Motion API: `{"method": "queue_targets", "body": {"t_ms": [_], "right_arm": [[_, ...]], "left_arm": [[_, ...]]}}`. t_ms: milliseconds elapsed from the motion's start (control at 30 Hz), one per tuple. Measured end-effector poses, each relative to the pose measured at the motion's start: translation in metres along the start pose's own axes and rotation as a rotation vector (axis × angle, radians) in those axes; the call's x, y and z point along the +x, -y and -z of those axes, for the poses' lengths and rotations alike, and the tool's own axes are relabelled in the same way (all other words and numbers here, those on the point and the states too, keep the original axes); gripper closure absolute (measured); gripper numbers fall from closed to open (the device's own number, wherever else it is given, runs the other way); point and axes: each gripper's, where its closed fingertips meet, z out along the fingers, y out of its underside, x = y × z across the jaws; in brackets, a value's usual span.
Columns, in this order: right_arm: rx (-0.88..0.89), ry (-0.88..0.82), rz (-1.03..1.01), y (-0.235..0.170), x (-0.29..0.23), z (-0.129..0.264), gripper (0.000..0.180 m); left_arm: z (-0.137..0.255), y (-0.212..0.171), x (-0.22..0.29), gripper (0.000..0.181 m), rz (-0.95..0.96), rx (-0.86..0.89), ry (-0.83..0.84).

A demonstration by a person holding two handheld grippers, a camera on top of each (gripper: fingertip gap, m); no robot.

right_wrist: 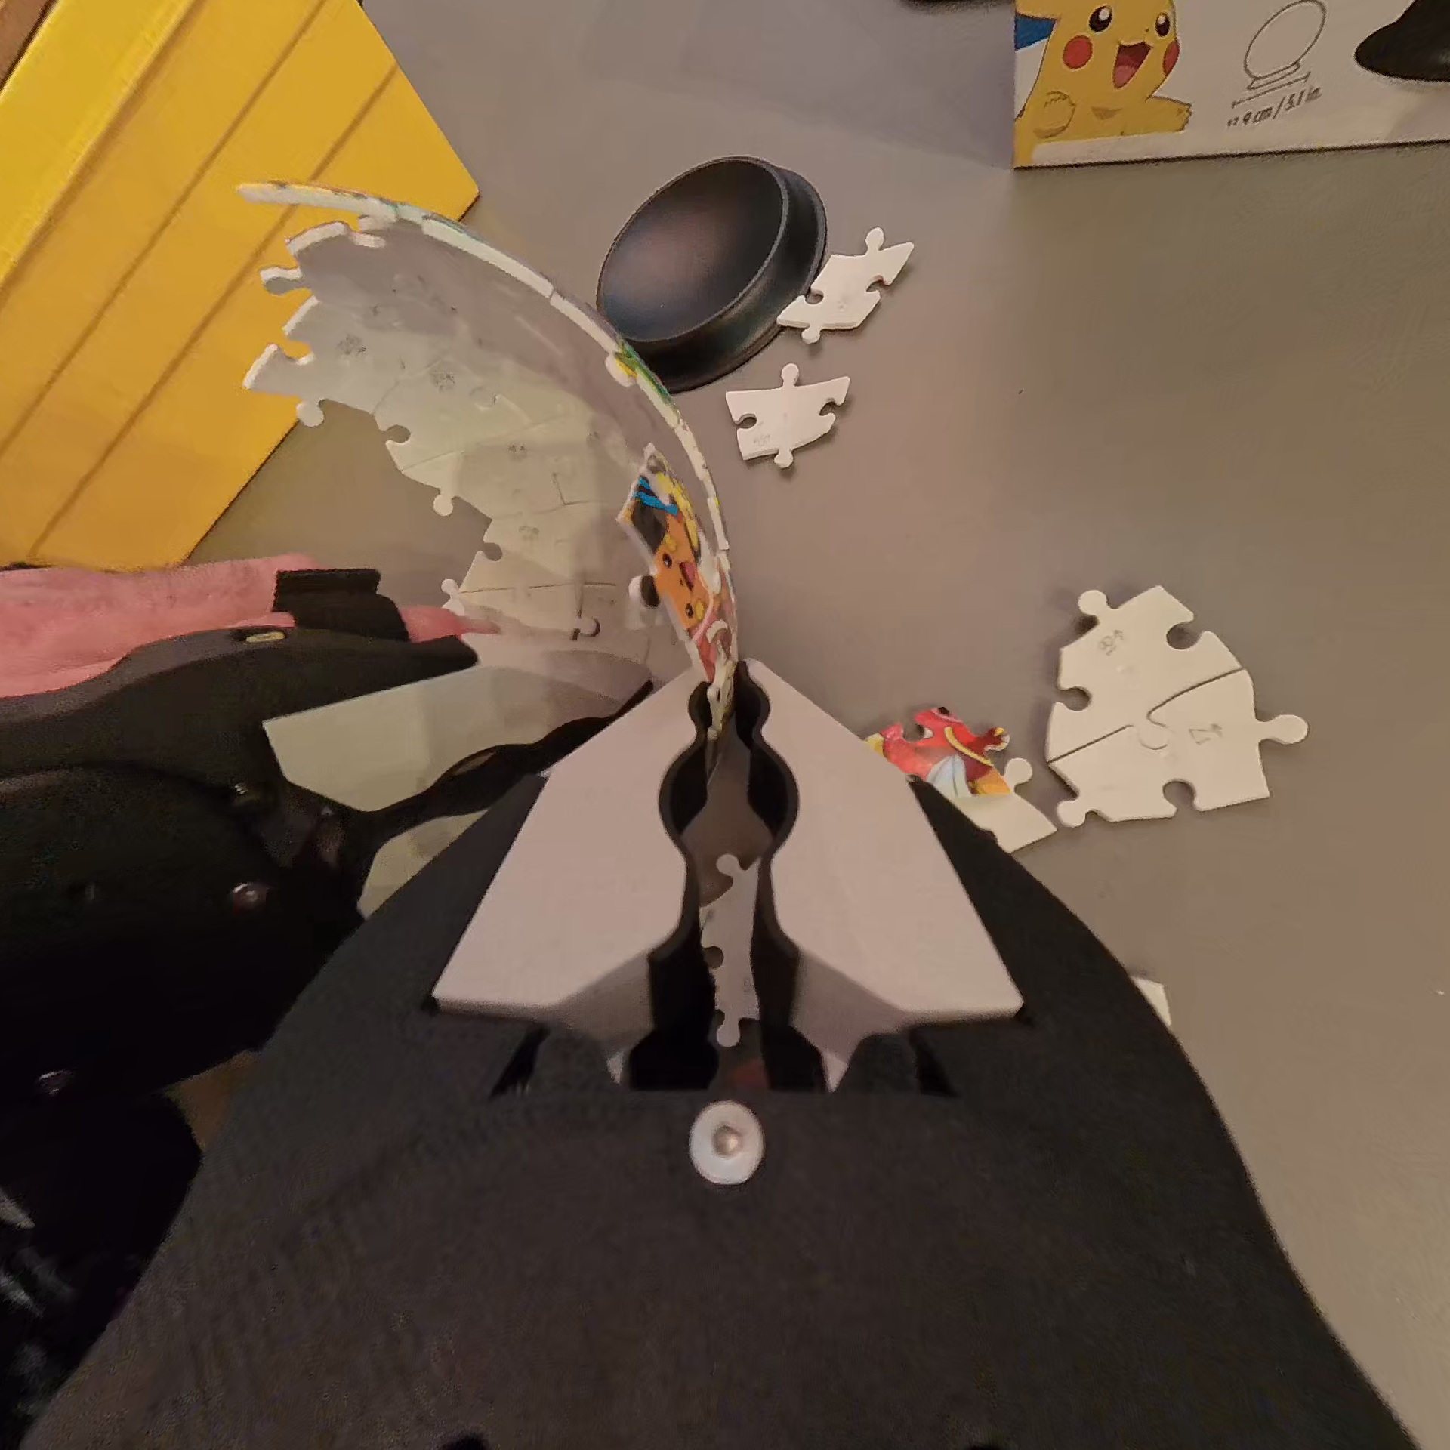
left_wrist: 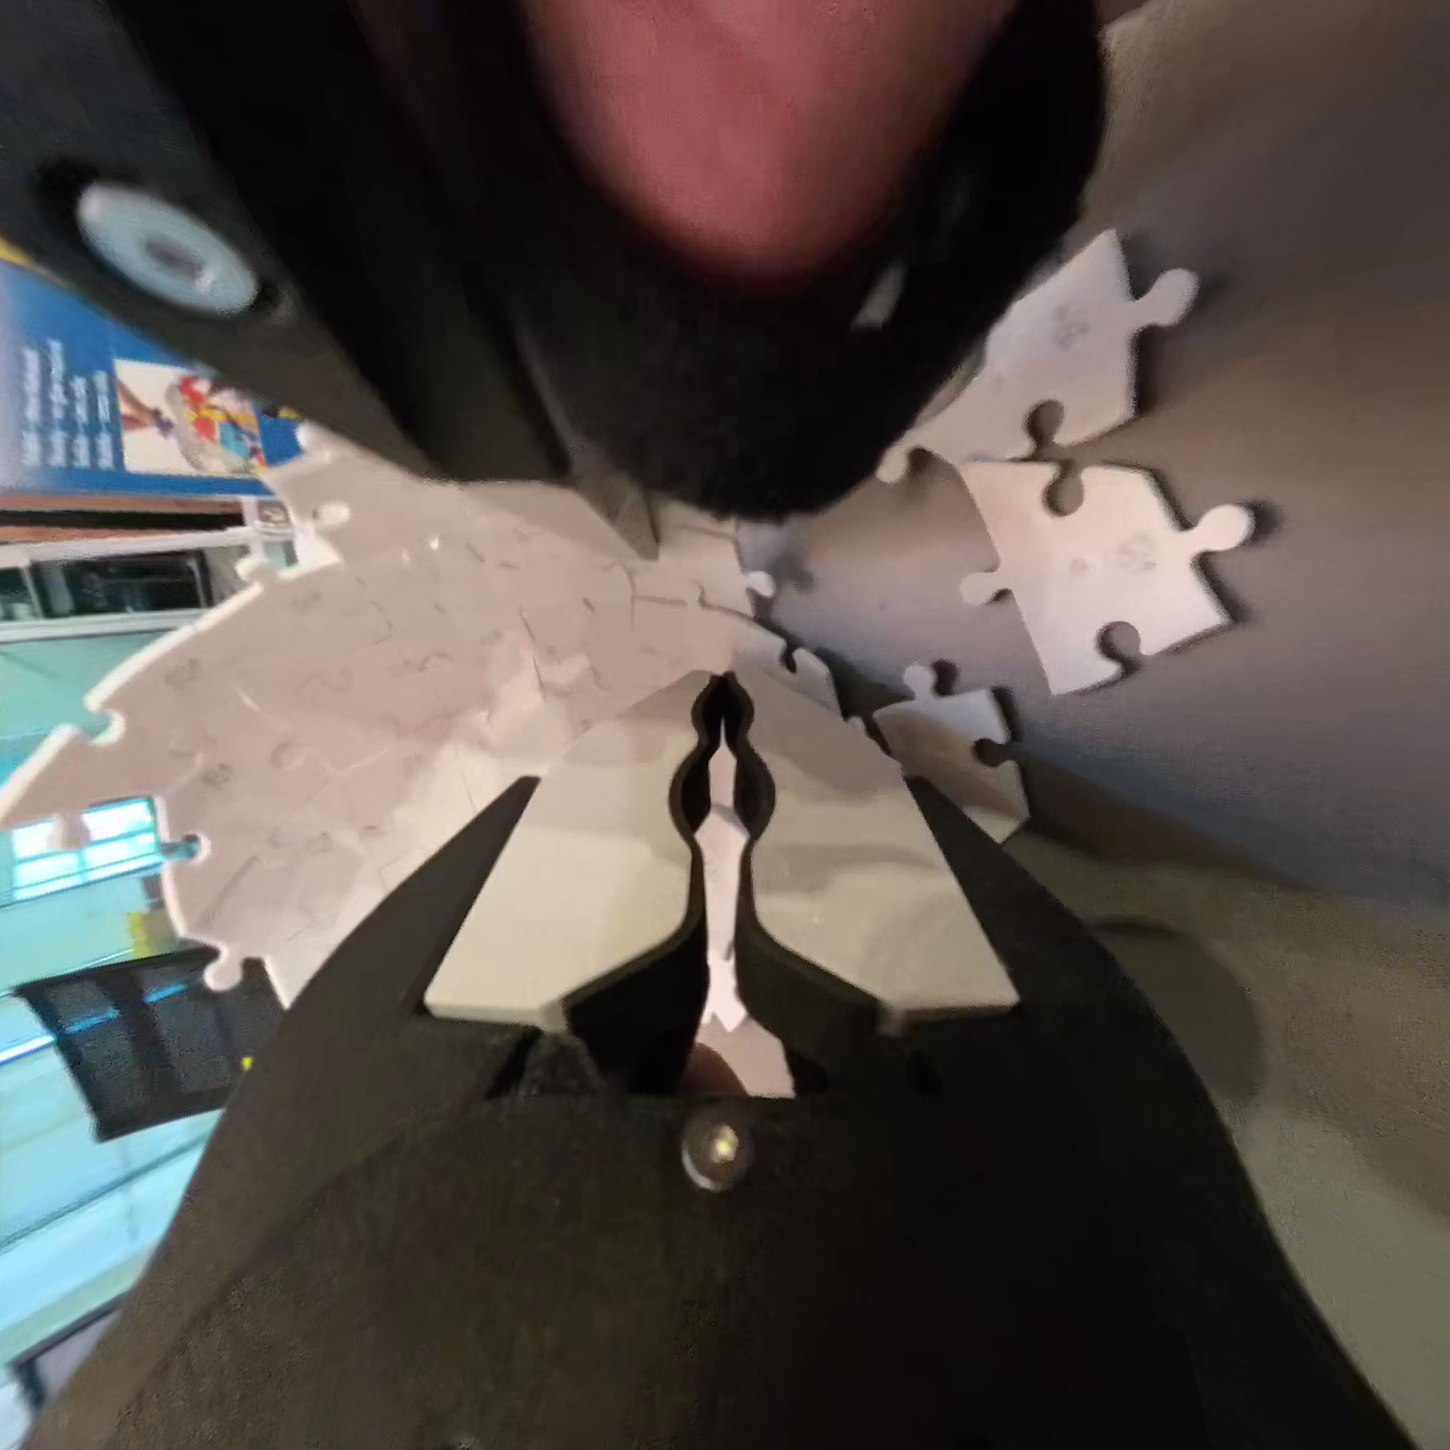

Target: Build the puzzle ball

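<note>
A half-built puzzle ball shell (right_wrist: 471, 408) is held up off the grey table (right_wrist: 1098, 471), white inner side toward me. It also shows in the left wrist view (left_wrist: 353, 706). My left gripper (left_wrist: 723, 706) is shut on the shell's lower edge. My right gripper (right_wrist: 730, 690) is shut on a strip of puzzle pieces with a printed face (right_wrist: 679, 549) that lies along the shell's right rim. I cannot tell whether the strip is locked in. In the left wrist view the right gripper's black body (left_wrist: 439, 314) fills the top.
Loose white pieces (right_wrist: 788, 412) (right_wrist: 851, 282), a joined pair (right_wrist: 1153, 714) and a red printed piece (right_wrist: 941, 745) lie on the table. A round black stand (right_wrist: 706, 275), the puzzle box (right_wrist: 1224, 78) and a yellow box (right_wrist: 180, 235) stand behind. A hand (right_wrist: 118, 604) holds the left gripper.
</note>
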Motion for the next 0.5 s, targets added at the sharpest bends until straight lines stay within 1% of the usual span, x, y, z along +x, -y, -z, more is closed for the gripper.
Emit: {"method": "queue_targets", "body": {"t_ms": [33,133,200,367,500], "right_arm": [[0.003,0.001,-0.002,0.001,0.001,0.0,0.18],[0.004,0.002,-0.008,0.001,0.002,0.001,0.179],[0.011,0.015,-0.006,0.003,0.0,0.001,0.18],[0.017,0.019,0.034,0.006,-0.001,0.001,0.18],[0.016,0.026,0.084,0.012,-0.003,0.001,0.18]], "left_arm": [[0.002,0.001,0.0,0.18,0.019,0.019,-0.006],[0.019,0.011,-0.011,0.181,0.094,0.125,0.024],[0.028,0.006,-0.022,0.18,0.169,0.155,0.059],[0.048,-0.019,-0.049,0.157,0.332,0.203,0.136],[0.059,-0.037,-0.067,0.14,0.422,0.24,0.166]]}}
